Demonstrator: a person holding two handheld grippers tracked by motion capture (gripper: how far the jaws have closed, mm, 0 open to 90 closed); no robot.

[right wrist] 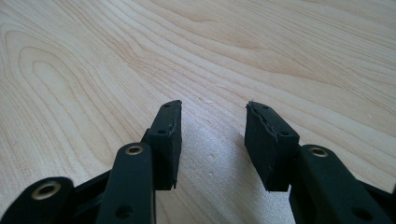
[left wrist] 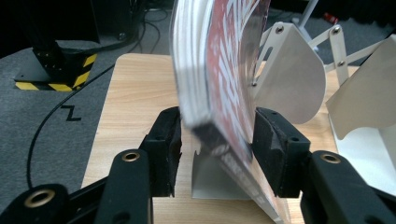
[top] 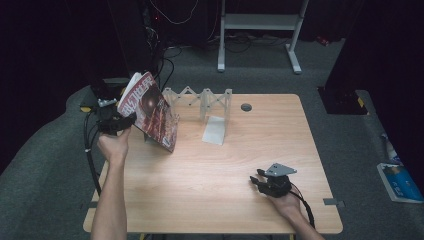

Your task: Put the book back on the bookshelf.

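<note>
A thick magazine (top: 150,112) with a red and white cover stands tilted at the left end of a white folding rack (top: 210,100) at the back of the wooden table (top: 225,165). My left gripper (top: 120,122) is at the magazine's near left edge. In the left gripper view the magazine (left wrist: 219,70) sits between the jaws of my left gripper (left wrist: 217,126). The cover lies against the right pad and a thin gap shows at the left pad, so the gripper is open. My right gripper (top: 257,180) rests low at the table's front right, and in its own view it (right wrist: 212,112) is open and empty.
The rack's white dividers (left wrist: 289,79) stand just behind the magazine. A grey round grommet (top: 246,107) sits in the tabletop at the back. A black and yellow striped base (left wrist: 56,70) stands on the floor to the left, and a blue book (top: 400,182) lies on the floor at right.
</note>
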